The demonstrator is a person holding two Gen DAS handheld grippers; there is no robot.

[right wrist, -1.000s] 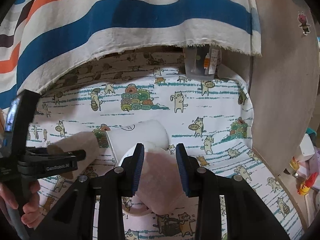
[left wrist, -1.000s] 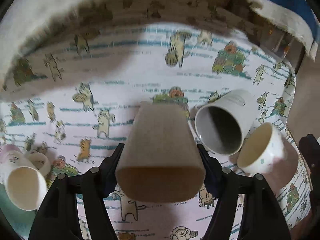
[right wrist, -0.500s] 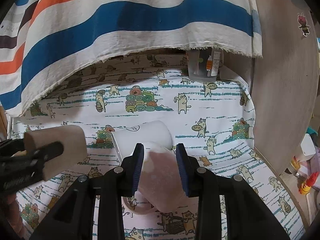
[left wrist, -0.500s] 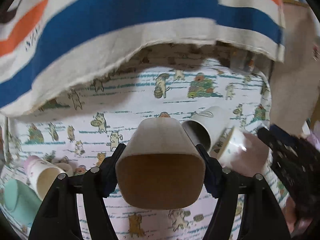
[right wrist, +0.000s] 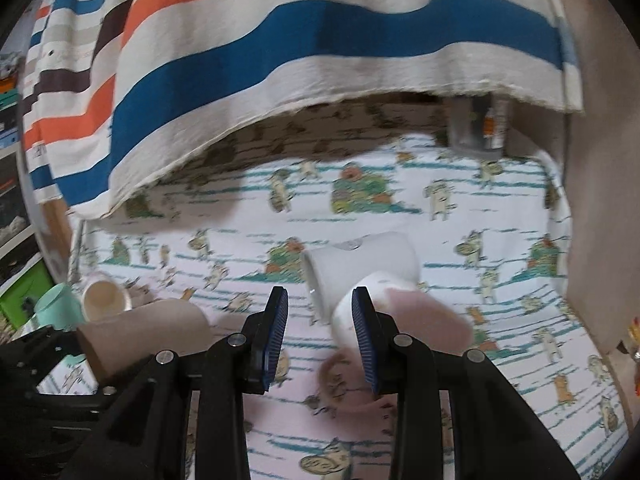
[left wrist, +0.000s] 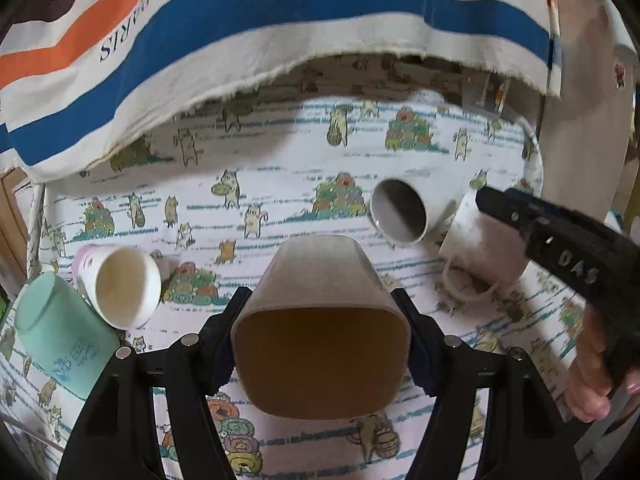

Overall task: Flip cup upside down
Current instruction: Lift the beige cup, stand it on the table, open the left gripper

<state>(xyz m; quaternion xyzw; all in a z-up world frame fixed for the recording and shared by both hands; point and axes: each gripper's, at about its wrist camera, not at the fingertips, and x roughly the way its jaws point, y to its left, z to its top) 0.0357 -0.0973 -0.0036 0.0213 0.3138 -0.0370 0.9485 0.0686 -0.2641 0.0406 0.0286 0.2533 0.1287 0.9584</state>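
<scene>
The left gripper (left wrist: 320,316) is clamped on a tan cup (left wrist: 320,320), 1 finger on each side wall, the cup held off the cat-print tablecloth (left wrist: 280,168) with its squarish mouth facing the camera and its base pointing away. The right wrist view gives the side of the same cup (right wrist: 144,332): it lies roughly level in the air, low at the left of that frame.

The right gripper (right wrist: 320,336) is spread apart with nothing between its blue pads (right wrist: 276,332). Its right finger overlaps the white-and-pink mug (right wrist: 400,312), which lies tipped on the cloth; whether they touch cannot be told. From the left wrist, the right gripper (left wrist: 560,236) appears as a black body above that mug (left wrist: 476,240), with the person's hand (left wrist: 596,368) behind it, and the mug's handle rests on the cloth.

A white cup (left wrist: 400,216) lies on its side just beside the mug, its grey inside visible only from the left wrist. That view also shows a pink-and-white cup (left wrist: 124,284) and a mint cup (left wrist: 60,328) lying together at the left. A striped cloth (right wrist: 320,48) printed PARIS hangs across the back. Only the right wrist shows a clear container (right wrist: 476,128) under its edge.
</scene>
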